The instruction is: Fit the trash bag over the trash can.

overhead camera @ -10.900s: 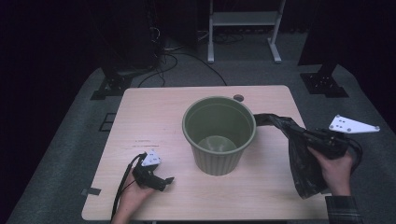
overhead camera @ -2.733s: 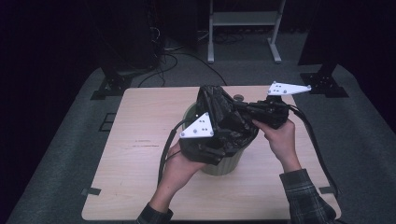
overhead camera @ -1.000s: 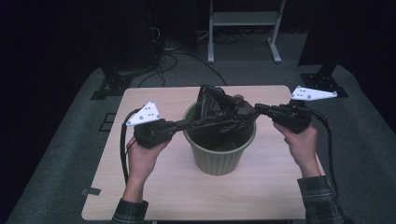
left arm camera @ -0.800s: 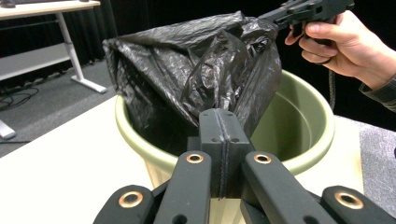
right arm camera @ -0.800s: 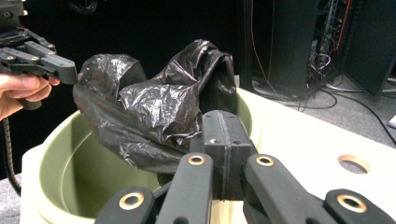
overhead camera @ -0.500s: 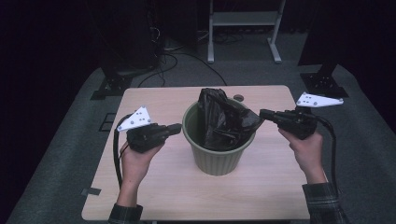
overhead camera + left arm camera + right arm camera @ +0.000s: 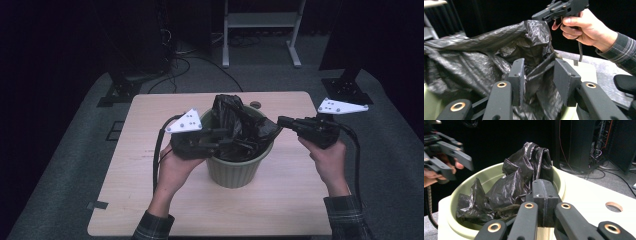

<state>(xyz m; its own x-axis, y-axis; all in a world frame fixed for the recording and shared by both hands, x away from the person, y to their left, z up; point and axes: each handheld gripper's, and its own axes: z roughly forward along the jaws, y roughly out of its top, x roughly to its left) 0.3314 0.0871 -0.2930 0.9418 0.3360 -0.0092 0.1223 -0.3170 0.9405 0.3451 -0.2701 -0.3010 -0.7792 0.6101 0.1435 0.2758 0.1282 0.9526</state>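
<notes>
A green bin [image 7: 235, 172] stands mid-table with a crumpled black bag [image 7: 240, 125] in it. My left gripper [image 7: 227, 137] reaches over the bin's left rim. Its jaws have just been opening and stand apart around a fold of the bag [image 7: 474, 57], not pressing on it. In its own view the left gripper [image 7: 539, 75] looks along that fold. My right gripper [image 7: 281, 121] is at the right rim, shut on the bag's edge and holding it up. In the right gripper view the right gripper [image 7: 543, 192] has its pads together against the bag [image 7: 516, 182].
A round hole [image 7: 256, 105] sits in the tabletop behind the bin. Bare wood lies in front of the bin and to both sides. A metal rack's legs [image 7: 260, 20], cables and dark stands are on the floor beyond the table's far edge.
My left gripper has come right, from beside the bin to over its left rim, and its jaws have spread. The right hand has stayed put, still holding the bag.
</notes>
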